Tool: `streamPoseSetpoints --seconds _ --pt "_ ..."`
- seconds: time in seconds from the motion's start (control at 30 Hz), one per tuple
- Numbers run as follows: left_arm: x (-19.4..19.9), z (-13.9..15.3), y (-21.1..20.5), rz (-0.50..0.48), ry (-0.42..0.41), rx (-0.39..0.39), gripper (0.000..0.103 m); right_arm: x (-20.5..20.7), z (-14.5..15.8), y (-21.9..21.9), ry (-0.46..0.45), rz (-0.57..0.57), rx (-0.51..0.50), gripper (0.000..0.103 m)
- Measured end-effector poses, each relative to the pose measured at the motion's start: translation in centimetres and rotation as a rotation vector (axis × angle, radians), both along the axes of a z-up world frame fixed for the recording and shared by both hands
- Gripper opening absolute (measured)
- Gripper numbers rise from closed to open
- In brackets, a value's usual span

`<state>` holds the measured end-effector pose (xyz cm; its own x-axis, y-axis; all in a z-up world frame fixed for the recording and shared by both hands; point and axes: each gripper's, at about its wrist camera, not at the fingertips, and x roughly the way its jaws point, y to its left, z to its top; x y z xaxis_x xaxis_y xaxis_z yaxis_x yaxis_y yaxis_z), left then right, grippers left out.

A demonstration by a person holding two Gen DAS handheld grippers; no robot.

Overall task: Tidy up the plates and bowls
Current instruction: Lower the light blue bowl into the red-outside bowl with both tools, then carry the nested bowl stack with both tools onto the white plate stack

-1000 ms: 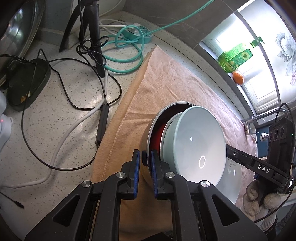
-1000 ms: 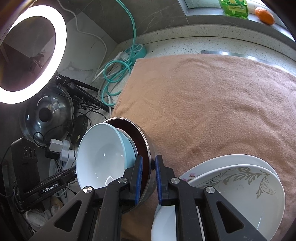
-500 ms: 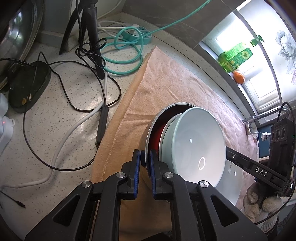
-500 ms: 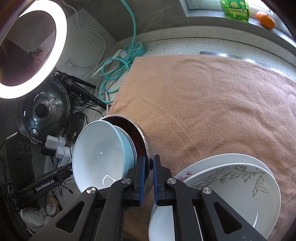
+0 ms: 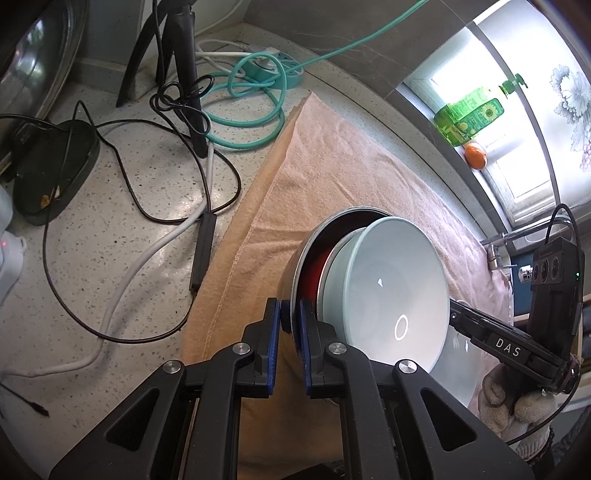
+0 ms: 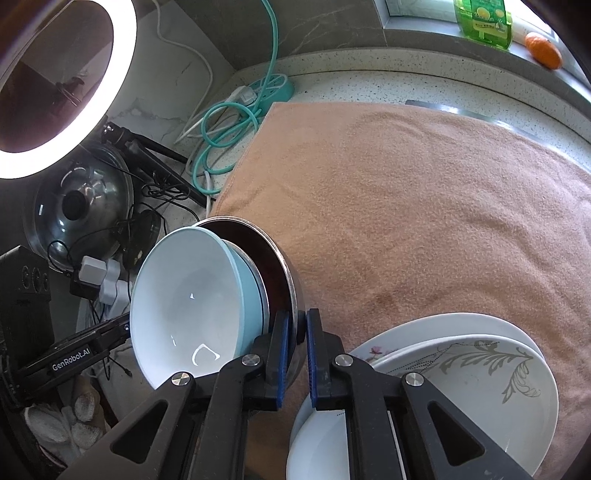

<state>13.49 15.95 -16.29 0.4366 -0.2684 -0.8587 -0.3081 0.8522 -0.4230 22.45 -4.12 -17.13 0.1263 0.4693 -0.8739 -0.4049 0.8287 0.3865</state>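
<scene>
A steel bowl with a dark red inside (image 5: 314, 251) (image 6: 275, 262) holds a nested pale blue bowl (image 5: 384, 291) (image 6: 192, 295). Both are held up above the peach towel (image 5: 332, 158) (image 6: 406, 203). My left gripper (image 5: 291, 325) is shut on the steel bowl's rim from one side. My right gripper (image 6: 295, 332) is shut on the same rim from the opposite side. A stack of white plates (image 6: 472, 373), the top one with a grey leaf pattern, sits on the towel at the lower right of the right wrist view.
Left of the towel, the speckled counter (image 5: 110, 240) carries black and white cables, a teal hose coil (image 5: 247, 110), a tripod (image 5: 184, 74) and a pot lid (image 6: 81, 199). A ring light (image 6: 55, 85) stands at the left. A green bottle (image 6: 484, 22) and an orange (image 6: 543, 51) sit on the windowsill.
Both grippers' jaws have closed tighter on the steel bowl's rim. The nested bowls have shifted a little in both views.
</scene>
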Motion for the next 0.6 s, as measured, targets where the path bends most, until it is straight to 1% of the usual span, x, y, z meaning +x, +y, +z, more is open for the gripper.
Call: streamPoseSetpoints --seconds 0.27,0.4,0.6 --pt "-0.3 0.8 0.1 0.012 -0.009 0.017 0.007 -0.1 0.4 0.0 0.015 -0.015 0.021 0.009" --pt "-0.6 1.9 0.1 0.011 -0.032 0.024 0.007 -0.2 0.9 -0.2 0.027 -0.024 0.048 0.009" --pt "-0.7 3.7 -0.2 0.004 -0.070 0.032 0.007 -0.5 2.3 -0.8 0.019 -0.033 0.073 0.009"
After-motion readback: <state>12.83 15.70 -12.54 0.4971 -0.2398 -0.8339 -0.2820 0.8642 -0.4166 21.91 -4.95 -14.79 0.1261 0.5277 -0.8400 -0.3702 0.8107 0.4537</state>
